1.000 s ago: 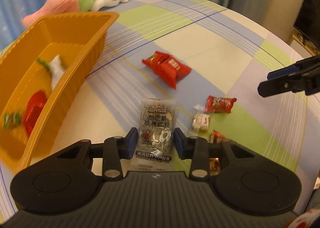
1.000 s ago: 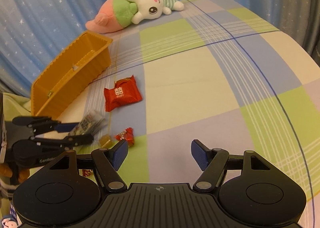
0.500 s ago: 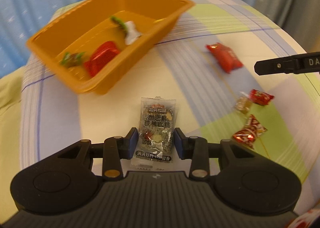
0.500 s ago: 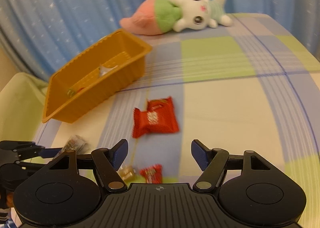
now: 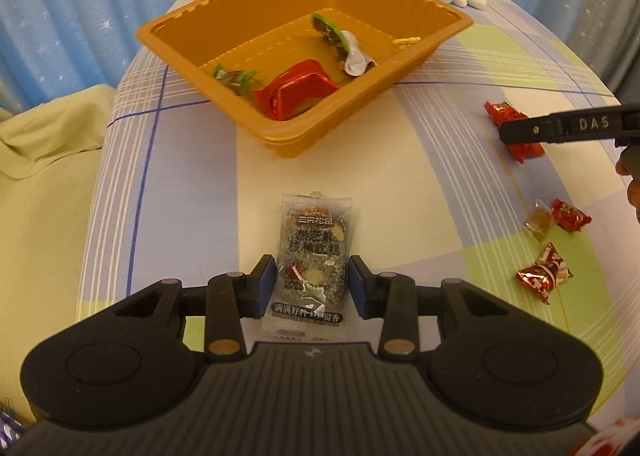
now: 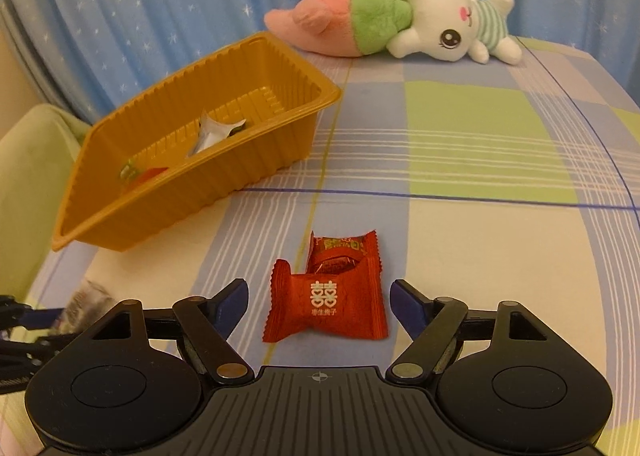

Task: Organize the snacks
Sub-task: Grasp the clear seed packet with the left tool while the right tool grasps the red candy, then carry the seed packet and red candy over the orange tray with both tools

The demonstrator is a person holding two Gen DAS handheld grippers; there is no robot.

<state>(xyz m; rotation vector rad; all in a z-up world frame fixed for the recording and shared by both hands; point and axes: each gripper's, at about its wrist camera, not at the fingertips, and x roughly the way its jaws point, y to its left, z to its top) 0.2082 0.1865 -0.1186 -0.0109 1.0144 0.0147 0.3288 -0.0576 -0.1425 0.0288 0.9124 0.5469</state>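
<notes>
My left fingers [image 5: 313, 284] clamp the grey sesame-cake packet [image 5: 312, 256] short of the orange plastic tray [image 5: 280, 136]; my right fingers [image 6: 319, 306] gape around the red foil candy packet [image 6: 326, 302]. The slick film might slip, dropping outside.

I swung the left gripper [image 5: 313, 283] toward the orange plastic tray [image 5: 304, 136], which came directly ahead. I lowered the right gripper [image 6: 319, 306] until its fingers flanked the red foil snack packet [image 6: 326, 302].
</notes>
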